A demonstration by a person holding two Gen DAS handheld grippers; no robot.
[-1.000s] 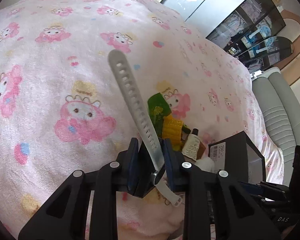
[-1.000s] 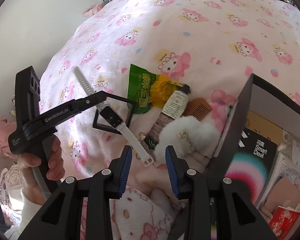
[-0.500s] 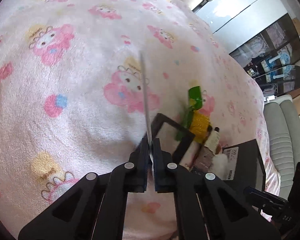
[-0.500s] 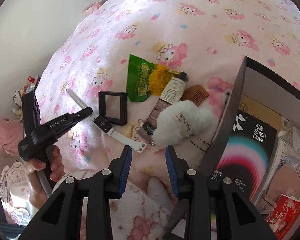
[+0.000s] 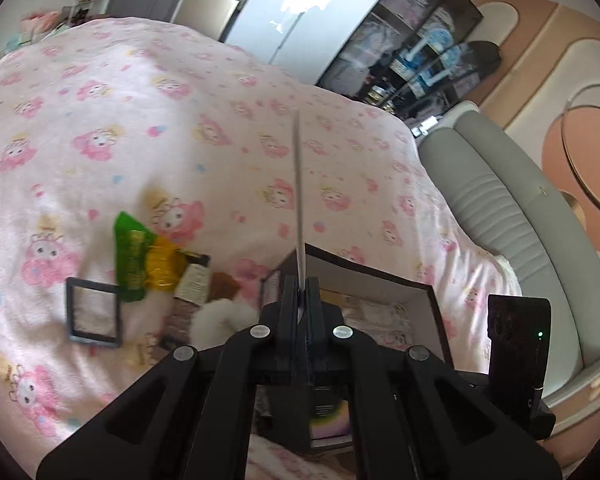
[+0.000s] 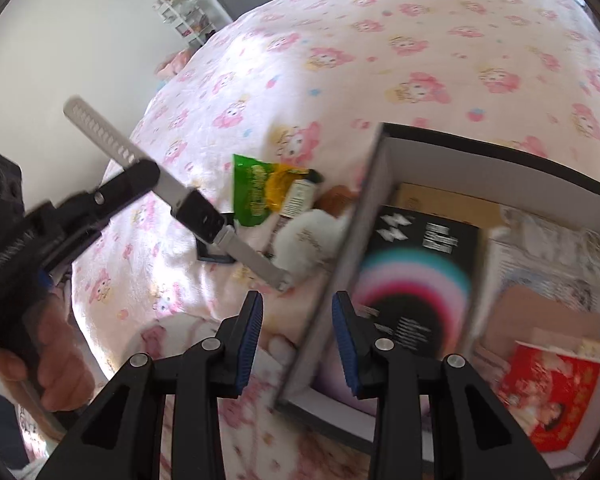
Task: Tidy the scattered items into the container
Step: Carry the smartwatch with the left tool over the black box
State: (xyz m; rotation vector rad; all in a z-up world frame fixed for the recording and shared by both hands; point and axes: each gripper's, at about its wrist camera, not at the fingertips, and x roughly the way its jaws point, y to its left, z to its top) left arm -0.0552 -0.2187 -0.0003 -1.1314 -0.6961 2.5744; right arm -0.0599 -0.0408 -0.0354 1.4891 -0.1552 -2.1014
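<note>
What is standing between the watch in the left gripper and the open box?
Nothing visible. The left gripper holds the watch by its strap in the air, and the box is open at the top; only its near wall lies below the path.

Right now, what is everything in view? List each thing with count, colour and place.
watch: 1, black face, grey strap, lifted off the bed
box: 1, dark outside, white inside, on the bed, already holding packages
green packet: 1, green, on the blanket
yellow packet: 1, beside the green one
tube: 1, cream, dark cap
comb: 1, brown
fluffy puff: 1, white, against the box
square frame: 1, black
blanket: 1, pink cartoon print
left gripper: black, shut on the strap
right gripper: black, blue pads, open, empty
hand: 1, holding the left gripper
</note>
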